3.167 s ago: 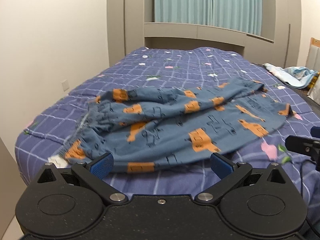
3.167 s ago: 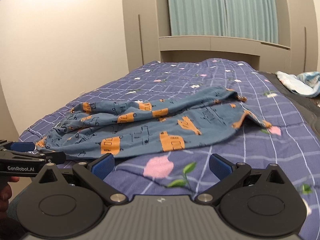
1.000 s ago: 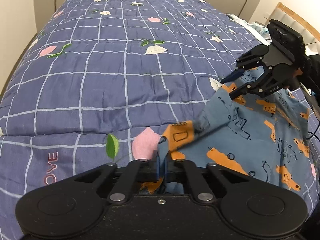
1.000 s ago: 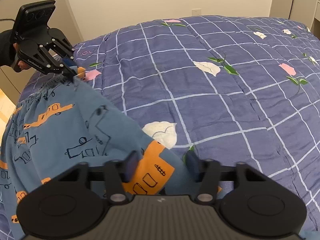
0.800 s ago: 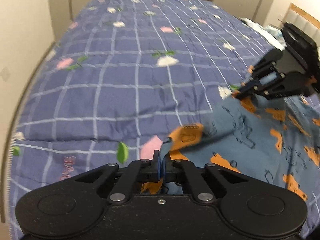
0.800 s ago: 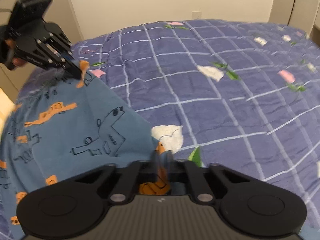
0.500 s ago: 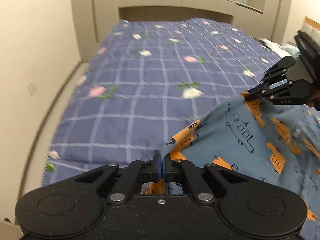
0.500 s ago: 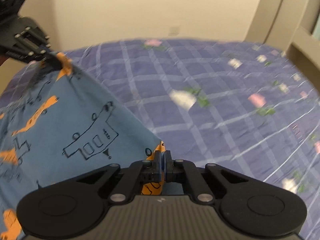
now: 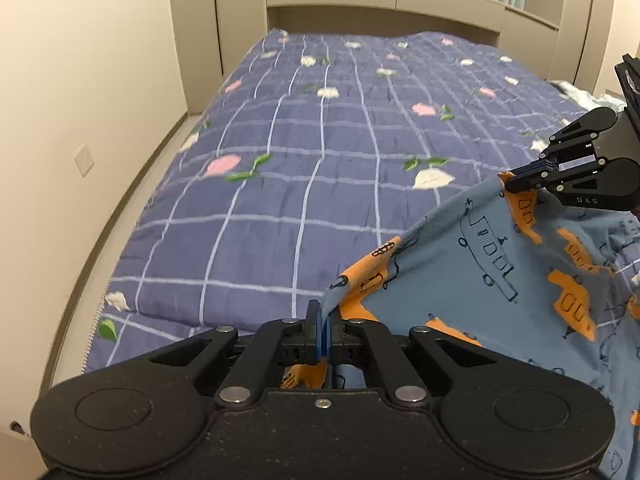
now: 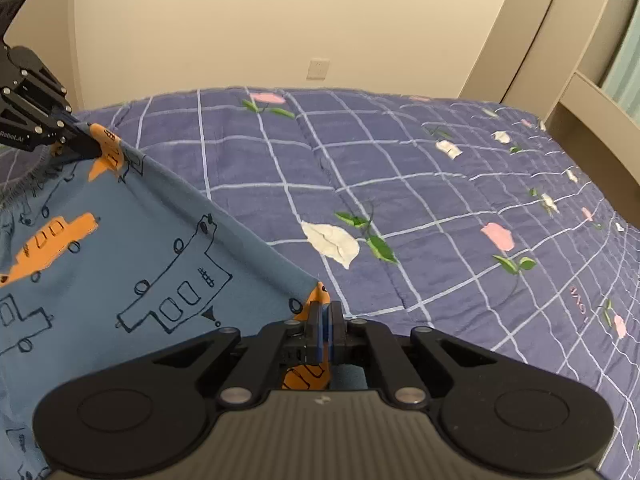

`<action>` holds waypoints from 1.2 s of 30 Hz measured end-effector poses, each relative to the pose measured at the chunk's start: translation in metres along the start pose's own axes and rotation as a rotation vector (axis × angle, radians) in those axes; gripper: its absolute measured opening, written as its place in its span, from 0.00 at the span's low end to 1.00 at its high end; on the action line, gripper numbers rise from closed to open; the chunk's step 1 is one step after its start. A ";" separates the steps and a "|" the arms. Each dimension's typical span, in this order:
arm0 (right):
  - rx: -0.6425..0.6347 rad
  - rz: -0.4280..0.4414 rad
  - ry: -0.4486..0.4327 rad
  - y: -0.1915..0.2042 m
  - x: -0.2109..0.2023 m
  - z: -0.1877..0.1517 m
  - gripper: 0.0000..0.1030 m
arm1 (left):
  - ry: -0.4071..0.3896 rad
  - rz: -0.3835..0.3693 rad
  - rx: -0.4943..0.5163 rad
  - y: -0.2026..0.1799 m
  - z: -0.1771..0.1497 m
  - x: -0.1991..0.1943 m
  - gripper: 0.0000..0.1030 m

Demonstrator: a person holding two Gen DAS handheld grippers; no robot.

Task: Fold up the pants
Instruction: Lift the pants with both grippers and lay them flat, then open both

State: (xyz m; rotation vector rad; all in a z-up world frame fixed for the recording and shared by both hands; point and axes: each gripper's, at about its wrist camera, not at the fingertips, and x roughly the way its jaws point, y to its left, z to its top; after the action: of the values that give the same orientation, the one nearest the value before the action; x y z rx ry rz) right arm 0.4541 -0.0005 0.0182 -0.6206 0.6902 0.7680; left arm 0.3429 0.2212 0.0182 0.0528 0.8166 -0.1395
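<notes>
Cream wall (image 9: 60,100) fills the left edge of the left wrist view, with a pale socket plate (image 9: 85,159) low on it, and beside it runs the long side of a bed under a purple quilt (image 9: 320,152) crossed by white grid lines and dotted with pink and white flowers. At the bottom centre of that view the left gripper (image 9: 323,330) is clamped tight on a corner of the pants (image 9: 480,264), blue-grey cloth printed with orange and outlined vehicles. From that pinch the fabric edge rises taut to the right, where the right gripper (image 9: 516,182) pinches another orange-patched corner, so the cloth hangs lifted between the two tools above the quilt, its lower part draping down towards the right edge. In the right wrist view the same stretch runs the other way: the left gripper (image 10: 94,148) holds its corner at the upper left near the gathered waistband, the pants (image 10: 100,264) slope down across the left half, and the right gripper (image 10: 325,330) at bottom centre is closed on the cloth. To the right lies open quilt (image 10: 460,200), then a beige cabinet (image 10: 540,32) in the far corner.
</notes>
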 end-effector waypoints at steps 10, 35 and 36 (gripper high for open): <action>0.022 -0.071 -0.159 0.023 -0.095 -0.020 0.02 | -0.138 -0.019 0.095 -0.032 -0.009 -0.072 0.01; 0.183 -0.082 -0.213 0.138 -0.222 -0.164 0.02 | -0.095 -0.099 0.244 -0.121 -0.154 -0.143 0.01; 0.189 -0.081 -0.208 0.141 -0.223 -0.168 0.02 | -0.092 -0.100 0.249 -0.122 -0.157 -0.143 0.01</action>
State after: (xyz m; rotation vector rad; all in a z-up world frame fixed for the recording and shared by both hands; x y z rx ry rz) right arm 0.1714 -0.1307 0.0456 -0.3881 0.5356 0.6718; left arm 0.1156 0.1312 0.0157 0.2383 0.7070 -0.3353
